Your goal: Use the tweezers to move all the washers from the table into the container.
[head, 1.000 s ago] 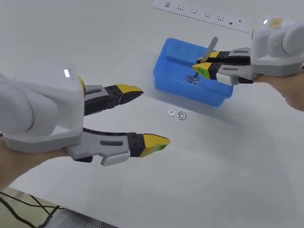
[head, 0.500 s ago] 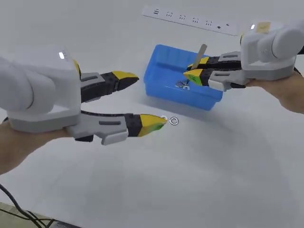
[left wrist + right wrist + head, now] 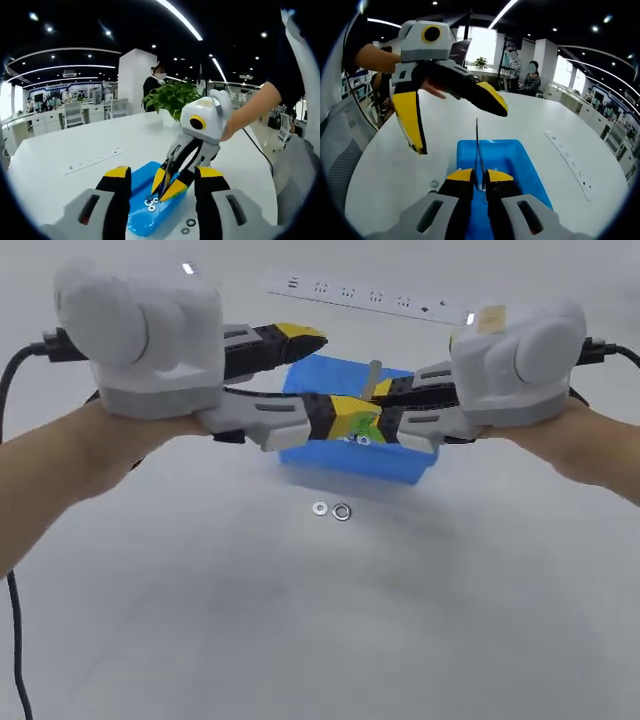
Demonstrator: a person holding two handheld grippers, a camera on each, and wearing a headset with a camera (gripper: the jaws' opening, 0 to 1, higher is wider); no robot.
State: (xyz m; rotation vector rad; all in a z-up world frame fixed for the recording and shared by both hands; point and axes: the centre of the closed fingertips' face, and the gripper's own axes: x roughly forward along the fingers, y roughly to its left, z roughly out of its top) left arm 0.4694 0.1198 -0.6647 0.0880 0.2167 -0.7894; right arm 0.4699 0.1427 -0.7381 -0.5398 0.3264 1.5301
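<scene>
Blue container (image 3: 350,464) is seen on a white table (image 3: 420,620), two washers (image 3: 331,510) lying just beside it. Tweezers (image 3: 477,150) are clamped above it by the narrowed right gripper (image 3: 479,175); the left gripper (image 3: 161,172) is held spread wide.

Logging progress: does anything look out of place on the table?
Two washers lie loose on the table, just outside the blue container rather than inside it. Nothing looks spilled or damaged.
</scene>
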